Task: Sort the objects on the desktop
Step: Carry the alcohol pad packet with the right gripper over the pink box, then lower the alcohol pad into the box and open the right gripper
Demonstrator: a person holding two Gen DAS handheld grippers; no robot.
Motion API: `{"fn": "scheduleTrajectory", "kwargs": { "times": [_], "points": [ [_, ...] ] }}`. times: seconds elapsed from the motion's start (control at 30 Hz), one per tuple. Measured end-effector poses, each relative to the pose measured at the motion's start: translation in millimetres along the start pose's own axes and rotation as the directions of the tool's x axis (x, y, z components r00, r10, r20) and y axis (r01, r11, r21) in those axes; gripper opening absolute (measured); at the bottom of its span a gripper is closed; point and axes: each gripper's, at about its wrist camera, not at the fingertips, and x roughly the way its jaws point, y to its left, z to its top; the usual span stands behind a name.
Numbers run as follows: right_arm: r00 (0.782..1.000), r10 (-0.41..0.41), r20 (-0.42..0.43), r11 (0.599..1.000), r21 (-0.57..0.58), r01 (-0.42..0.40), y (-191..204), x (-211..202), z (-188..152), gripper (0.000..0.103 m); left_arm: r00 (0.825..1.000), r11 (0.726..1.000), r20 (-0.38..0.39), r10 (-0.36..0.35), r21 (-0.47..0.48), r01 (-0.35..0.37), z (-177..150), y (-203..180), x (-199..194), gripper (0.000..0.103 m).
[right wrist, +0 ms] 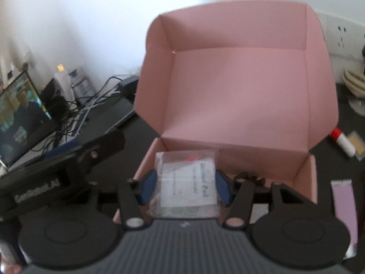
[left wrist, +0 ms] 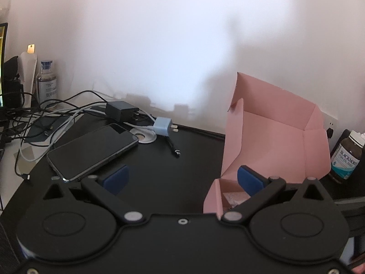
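Right tongs: blue pads pressed on both sides of a clear plastic packet with a white printed label; packet gripped, held flat. It hangs over the near edge of the open pink box, lid flap standing upright at 12 o'clock from the tongs. Something dark and tangled lies on the box floor at 2 o'clock from the packet; too blurred to tell what.

Left tongs: jaws wide, nothing between them. Right-hand pad sits over the box's near corner; cannot tell whether it touches. In the right wrist view the left tongs appear at 9 o'clock, just beside the box.

Worktop, black:
- phone, screen dark, at 11 o'clock from the left tongs
- pale blue charger plug beyond the phone, white cable attached
- black power adapter further back, amid tangled cables
- clear bottle far left by the wall
- brown supplement bottle at 3 o'clock, past the box
- lit screen far left in the right wrist view
- red-capped white stick and pink strip right of the box

White wall behind; socket on it, upper right.
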Motion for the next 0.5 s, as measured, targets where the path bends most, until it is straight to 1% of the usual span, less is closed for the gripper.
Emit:
{"fn": "scheduleTrajectory", "kwargs": {
  "times": [0.13, 0.2, 0.33, 0.5],
  "points": [
    [0.999, -0.035, 0.001, 0.999, 0.025, 0.035, 7, 7, -3, 0.055, 1.0, 1.0, -0.004, 0.002, -0.008, -0.002, 0, 2, 2, 0.103],
    [0.998, -0.054, 0.014, 0.998, 0.018, 0.054, 11, 10, -6, 0.055, 1.0, 1.0, -0.003, 0.005, -0.006, -0.005, 0, 2, 2, 0.103],
    [0.998, -0.07, -0.002, 0.998, -0.001, 0.07, 16, 19, -13, 0.055, 1.0, 1.0, -0.01, 0.005, -0.002, -0.005, -1, 1, 3, 0.103],
    [0.997, -0.083, -0.001, 0.996, -0.023, 0.083, 17, 23, -19, 0.056, 1.0, 1.0, -0.011, 0.006, 0.001, -0.006, -2, 1, 4, 0.103]
  ]
}}
